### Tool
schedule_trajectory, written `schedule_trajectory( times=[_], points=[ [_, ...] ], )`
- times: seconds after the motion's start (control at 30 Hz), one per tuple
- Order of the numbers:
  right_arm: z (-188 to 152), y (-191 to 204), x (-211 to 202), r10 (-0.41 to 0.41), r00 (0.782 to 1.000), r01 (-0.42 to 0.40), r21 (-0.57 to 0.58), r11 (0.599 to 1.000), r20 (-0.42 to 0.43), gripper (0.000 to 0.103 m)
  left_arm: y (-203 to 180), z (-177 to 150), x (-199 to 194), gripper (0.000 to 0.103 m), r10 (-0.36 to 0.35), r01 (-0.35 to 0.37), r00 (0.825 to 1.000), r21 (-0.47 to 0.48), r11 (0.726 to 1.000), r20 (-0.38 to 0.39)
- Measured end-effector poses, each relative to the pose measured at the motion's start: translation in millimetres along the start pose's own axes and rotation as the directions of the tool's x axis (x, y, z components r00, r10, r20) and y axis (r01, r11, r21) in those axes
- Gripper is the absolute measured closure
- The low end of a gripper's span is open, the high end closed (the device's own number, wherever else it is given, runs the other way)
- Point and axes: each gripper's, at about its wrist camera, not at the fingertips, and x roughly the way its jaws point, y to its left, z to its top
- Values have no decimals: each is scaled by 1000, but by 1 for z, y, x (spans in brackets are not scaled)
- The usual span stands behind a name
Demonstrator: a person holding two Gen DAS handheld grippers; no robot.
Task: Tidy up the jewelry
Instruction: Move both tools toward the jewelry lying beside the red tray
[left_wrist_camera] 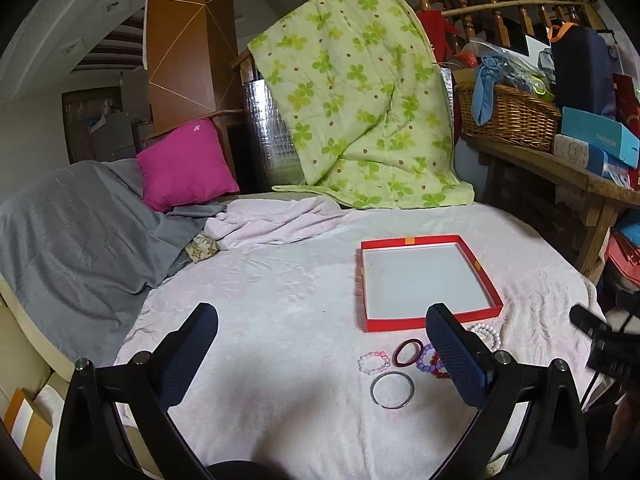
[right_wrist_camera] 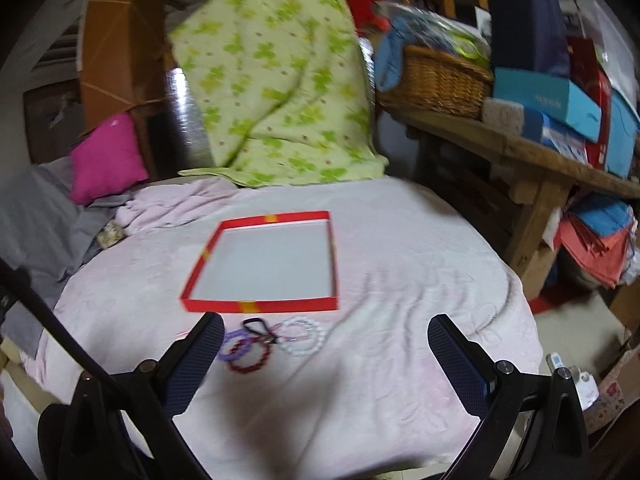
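Observation:
A shallow red box (left_wrist_camera: 430, 322) (right_wrist_camera: 260, 306) with a white floor lies open on the pale pink blanket. Just in front of it lie several bracelets: a silver bangle (left_wrist_camera: 392, 390), a pink bead bracelet (left_wrist_camera: 374, 361), a dark red ring (left_wrist_camera: 407, 353), a purple bead bracelet (left_wrist_camera: 428, 362) (right_wrist_camera: 230, 346), a red bead bracelet (right_wrist_camera: 248, 356) and a white bead bracelet (left_wrist_camera: 486, 334) (right_wrist_camera: 302, 336). My left gripper (left_wrist_camera: 322, 352) hovers open above the blanket, the bracelets near its right finger. My right gripper (right_wrist_camera: 326, 360) is open too, the bracelets by its left finger.
A green flowered quilt (left_wrist_camera: 360, 100) hangs behind the table. A magenta cushion (left_wrist_camera: 186, 166) and grey cloth (left_wrist_camera: 80, 232) lie at the left. At the right, a wooden bench (right_wrist_camera: 540, 164) carries a wicker basket (left_wrist_camera: 508, 116) and blue boxes (right_wrist_camera: 548, 100).

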Motion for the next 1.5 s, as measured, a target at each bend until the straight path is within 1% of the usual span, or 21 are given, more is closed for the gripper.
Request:
schedule_trajectory(
  times=[0.07, 0.13, 0.23, 0.5, 0.87, 1.2, 1.5],
  points=[
    [-5, 15, -9, -2, 1000, 2, -9, 1000, 21, 0, 3, -2, -2, 0, 5, -5, 1000, -2, 1000, 2],
    [-7, 26, -15, 19, 999, -19, -2, 1000, 30, 0, 6, -3, -3, 0, 14, -14, 1000, -5, 1000, 1],
    [-12, 30, -19, 24, 999, -24, 4, 1000, 39, 0, 10, -5, -2, 0, 23, -23, 1000, -10, 1000, -1],
    [-10, 44, -18, 23, 999, -22, -2, 1000, 47, 0, 16, -11, 7, 0, 40, -40, 999, -19, 999, -16],
    [-13, 48, -19, 27, 997, -26, -12, 1000, 67, 0, 17, -14, 14, 0, 50, -51, 998, -16, 999, -29],
    [-12, 45, -15, 20, 998, -20, -6, 1000, 58, 0, 13, -15, 23, 0, 49, -50, 998, -7, 999, -42],
    [-11, 42, 0, 25, 999, -25, 1, 1000, 37, 0, 7, -16, 36, 0, 54, -54, 996, 5, 999, -64]
  ],
)
